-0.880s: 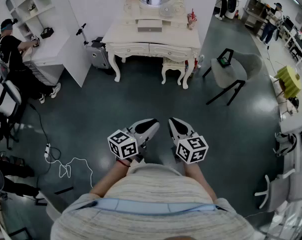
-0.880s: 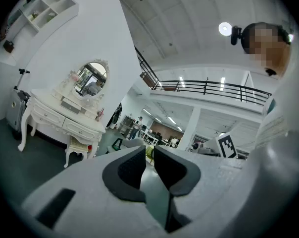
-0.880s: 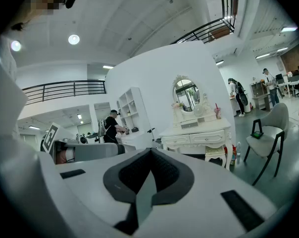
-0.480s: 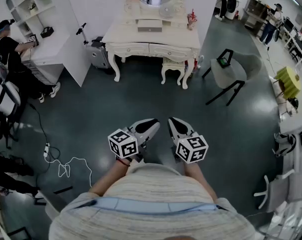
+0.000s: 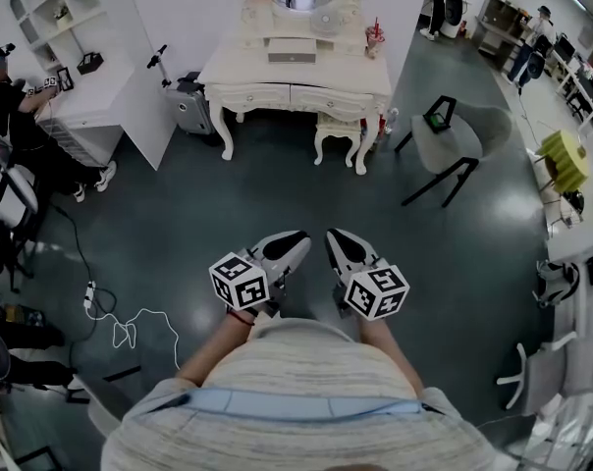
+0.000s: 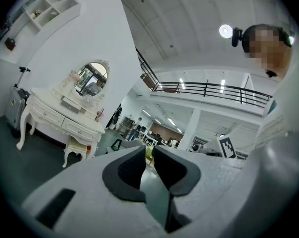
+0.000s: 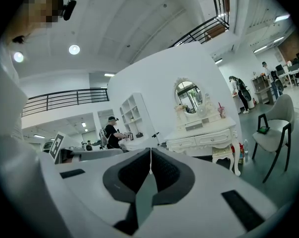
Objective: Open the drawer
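Well ahead of the shut right claw (image 5: 334,236) and narrowly parted left claw (image 5: 300,239) sits the drawer (image 5: 337,99).

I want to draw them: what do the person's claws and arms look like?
Both the left claw and the right claw are white pointed shells with black pads inside. Behind each sits a white cube printed with black square markers. The person wears a pale striped short-sleeved top, and a thin red band at the left wrist.
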`<state>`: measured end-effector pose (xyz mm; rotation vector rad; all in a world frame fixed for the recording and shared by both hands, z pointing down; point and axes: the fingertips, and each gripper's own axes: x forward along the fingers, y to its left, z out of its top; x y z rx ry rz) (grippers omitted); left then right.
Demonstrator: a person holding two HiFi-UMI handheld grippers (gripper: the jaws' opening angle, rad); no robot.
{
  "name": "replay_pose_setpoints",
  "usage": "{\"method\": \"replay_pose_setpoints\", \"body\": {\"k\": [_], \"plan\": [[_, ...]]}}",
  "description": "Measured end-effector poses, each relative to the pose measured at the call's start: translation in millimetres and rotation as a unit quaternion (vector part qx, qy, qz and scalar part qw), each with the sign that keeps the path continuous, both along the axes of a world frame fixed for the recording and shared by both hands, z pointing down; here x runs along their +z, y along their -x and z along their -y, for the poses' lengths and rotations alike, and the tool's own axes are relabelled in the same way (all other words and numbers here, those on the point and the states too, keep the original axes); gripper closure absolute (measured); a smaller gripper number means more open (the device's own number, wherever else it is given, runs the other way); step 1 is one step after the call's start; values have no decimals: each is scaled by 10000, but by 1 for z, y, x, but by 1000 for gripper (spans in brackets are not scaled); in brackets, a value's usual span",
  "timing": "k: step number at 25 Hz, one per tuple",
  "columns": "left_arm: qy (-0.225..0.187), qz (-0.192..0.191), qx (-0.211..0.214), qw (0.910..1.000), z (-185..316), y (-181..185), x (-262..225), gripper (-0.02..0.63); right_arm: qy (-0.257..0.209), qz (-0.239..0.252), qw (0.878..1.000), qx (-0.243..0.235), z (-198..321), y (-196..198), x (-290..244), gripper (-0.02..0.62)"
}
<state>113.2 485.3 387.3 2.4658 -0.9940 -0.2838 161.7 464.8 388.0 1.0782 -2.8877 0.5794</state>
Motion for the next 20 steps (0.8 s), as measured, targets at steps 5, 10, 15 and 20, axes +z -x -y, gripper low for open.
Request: {"method": "replay_pose_setpoints", "body": {"k": [5,10,15,20], "plan": [[-8,19,-19,10000,3,-2,0,545,65,22,10000,41,6,-3,2,585],[49,-8,-27,10000,8,0,5,545,95,39,9999,71,14,-1,4,585],[115,-87,-32,9999,25,7,8,545,174,8,9998,61,30,7,9,584],[197,-204,-65,9996,60,23,15,545,226,-68,9997,54,61,23,14,585]]}}
